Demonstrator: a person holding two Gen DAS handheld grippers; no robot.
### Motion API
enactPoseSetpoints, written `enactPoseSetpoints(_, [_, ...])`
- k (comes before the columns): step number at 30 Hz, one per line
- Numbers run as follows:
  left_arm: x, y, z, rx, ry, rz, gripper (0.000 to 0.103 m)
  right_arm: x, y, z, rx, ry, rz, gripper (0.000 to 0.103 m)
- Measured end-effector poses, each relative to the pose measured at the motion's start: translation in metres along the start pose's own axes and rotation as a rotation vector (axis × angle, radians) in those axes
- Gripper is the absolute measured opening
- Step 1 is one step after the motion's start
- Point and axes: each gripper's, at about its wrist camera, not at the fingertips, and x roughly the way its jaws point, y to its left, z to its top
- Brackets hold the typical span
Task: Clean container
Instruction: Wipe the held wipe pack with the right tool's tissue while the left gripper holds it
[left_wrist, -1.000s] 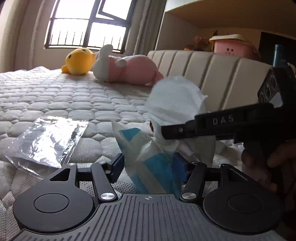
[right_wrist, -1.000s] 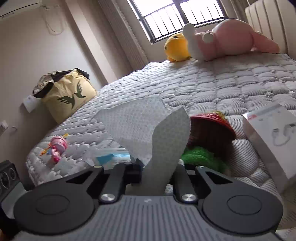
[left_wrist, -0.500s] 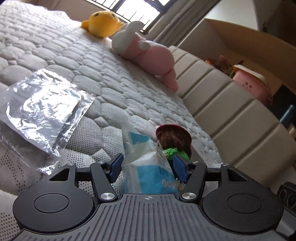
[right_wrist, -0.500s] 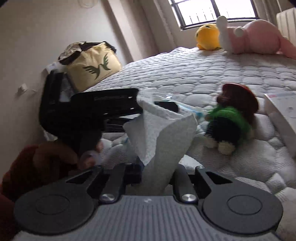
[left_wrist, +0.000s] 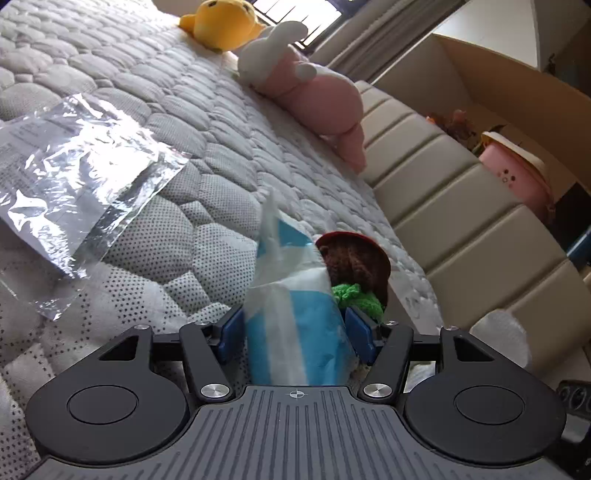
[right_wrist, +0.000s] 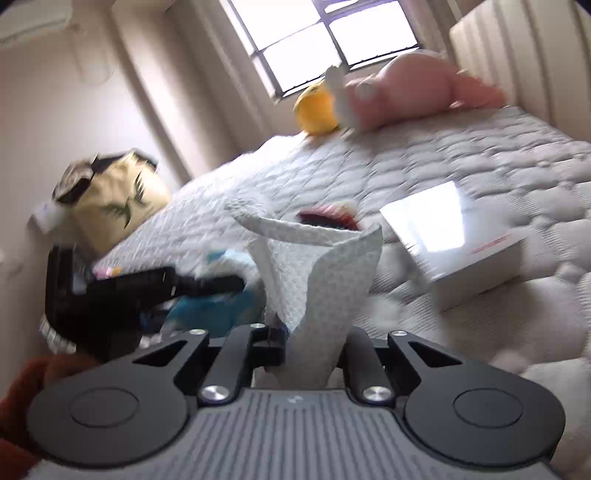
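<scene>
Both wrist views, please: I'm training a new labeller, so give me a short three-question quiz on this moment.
1. True or false: the left gripper is shut on a blue-and-white plastic packet.
2. What does the right gripper hold? A) white box B) white paper towel C) yellow plush
3. Fill in: the crumpled clear plastic bag lies on the quilted ____.

Key: 1 true. 2 B, the white paper towel. 3 mattress.
</scene>
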Motion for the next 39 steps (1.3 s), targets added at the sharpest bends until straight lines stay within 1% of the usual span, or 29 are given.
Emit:
enactPoseSetpoints(1, [0.000, -0.009, -0.001, 0.084, -0.022, 0.036, 0.060, -0.006, -0.004, 0.004, 0.008, -0.022, -0.010, 0.013])
enactPoseSetpoints(2, [0.000, -0.020, -0.003, 0.189, -0.045, 0.077, 0.059, -0.010, -0.008, 0.007, 0.013, -0.040, -0.018, 0.013])
enactPoseSetpoints(5, [0.001, -0.062, -0.017, 0.615, -0.104, 0.219, 0.059, -0.016, -0.009, 0.015, 0.004, -0.073, -0.026, 0.013])
enactPoseSetpoints(6, [0.001, -0.075, -0.026, 0.757, -0.115, 0.254, 0.059, -0.017, -0.007, 0.017, -0.005, -0.081, -0.025, 0.013])
enactPoseSetpoints(7, [0.000, -0.084, -0.035, 0.853, -0.111, 0.266, 0.059, -0.016, -0.005, 0.020, -0.014, -0.087, -0.021, 0.013])
enactPoseSetpoints(8, [0.000, -0.090, -0.042, 0.908, -0.098, 0.261, 0.060, -0.014, -0.001, 0.023, -0.024, -0.090, -0.011, 0.013])
enactPoseSetpoints(9, [-0.001, -0.094, -0.049, 0.947, -0.088, 0.255, 0.062, -0.010, 0.005, 0.026, -0.035, -0.089, 0.000, 0.013])
enactPoseSetpoints(11, [-0.004, -0.099, -0.063, 0.967, -0.087, 0.237, 0.071, -0.001, 0.023, 0.034, -0.074, -0.083, 0.034, 0.013])
enactPoseSetpoints(12, [-0.006, -0.099, -0.069, 0.959, -0.097, 0.231, 0.073, 0.004, 0.034, 0.038, -0.098, -0.079, 0.057, 0.013])
enactPoseSetpoints(13, [-0.009, -0.100, -0.073, 0.948, -0.106, 0.226, 0.077, 0.009, 0.045, 0.042, -0.122, -0.071, 0.091, 0.013])
enactPoseSetpoints(16, [-0.015, -0.099, -0.079, 0.902, -0.117, 0.209, 0.080, 0.032, 0.078, 0.052, -0.178, -0.027, 0.215, 0.013])
enactPoseSetpoints(17, [-0.016, -0.099, -0.079, 0.894, -0.114, 0.204, 0.081, 0.043, 0.087, 0.053, -0.189, 0.001, 0.242, 0.013])
enactPoseSetpoints(18, [-0.016, -0.099, -0.078, 0.887, -0.110, 0.199, 0.081, 0.054, 0.093, 0.053, -0.200, 0.029, 0.250, 0.013])
enactPoseSetpoints(19, [-0.016, -0.100, -0.077, 0.881, -0.105, 0.197, 0.081, 0.067, 0.098, 0.051, -0.219, 0.060, 0.240, 0.013])
enactPoseSetpoints(21, [-0.018, -0.098, -0.074, 0.864, -0.096, 0.193, 0.081, 0.087, 0.100, 0.042, -0.257, 0.109, 0.186, 0.013])
enactPoseSetpoints(23, [-0.023, -0.093, -0.073, 0.841, -0.091, 0.196, 0.081, 0.095, 0.091, 0.035, -0.252, 0.129, 0.134, 0.013])
enactPoseSetpoints(24, [-0.025, -0.090, -0.073, 0.829, -0.090, 0.197, 0.083, 0.097, 0.086, 0.033, -0.238, 0.133, 0.124, 0.010])
enactPoseSetpoints(25, [-0.026, -0.088, -0.073, 0.814, -0.085, 0.196, 0.086, 0.093, 0.079, 0.033, -0.205, 0.127, 0.139, 0.010])
enactPoseSetpoints(26, [-0.027, -0.085, -0.073, 0.797, -0.078, 0.193, 0.087, 0.089, 0.074, 0.033, -0.184, 0.118, 0.143, 0.010])
enactPoseSetpoints(30, [-0.032, -0.083, -0.068, 0.720, -0.058, 0.172, 0.087, 0.075, 0.067, 0.037, -0.226, 0.082, 0.045, 0.010])
enactPoseSetpoints(32, [-0.038, -0.083, -0.065, 0.676, -0.057, 0.153, 0.087, 0.074, 0.060, 0.039, -0.218, 0.088, 0.033, 0.011])
enactPoseSetpoints(34, [-0.045, -0.079, -0.057, 0.588, -0.041, 0.116, 0.088, 0.072, 0.055, 0.037, -0.211, 0.087, 0.021, 0.012])
enactPoseSetpoints(35, [-0.047, -0.074, -0.051, 0.518, -0.023, 0.085, 0.090, 0.071, 0.053, 0.036, -0.205, 0.086, 0.017, 0.012])
enactPoseSetpoints(37, [-0.048, -0.057, -0.038, 0.339, 0.032, 0.007, 0.093, 0.071, 0.049, 0.034, -0.188, 0.088, 0.018, 0.012])
enactPoseSetpoints(39, [-0.042, -0.035, -0.028, 0.130, 0.100, -0.072, 0.093, 0.070, 0.043, 0.032, -0.170, 0.087, 0.017, 0.012])
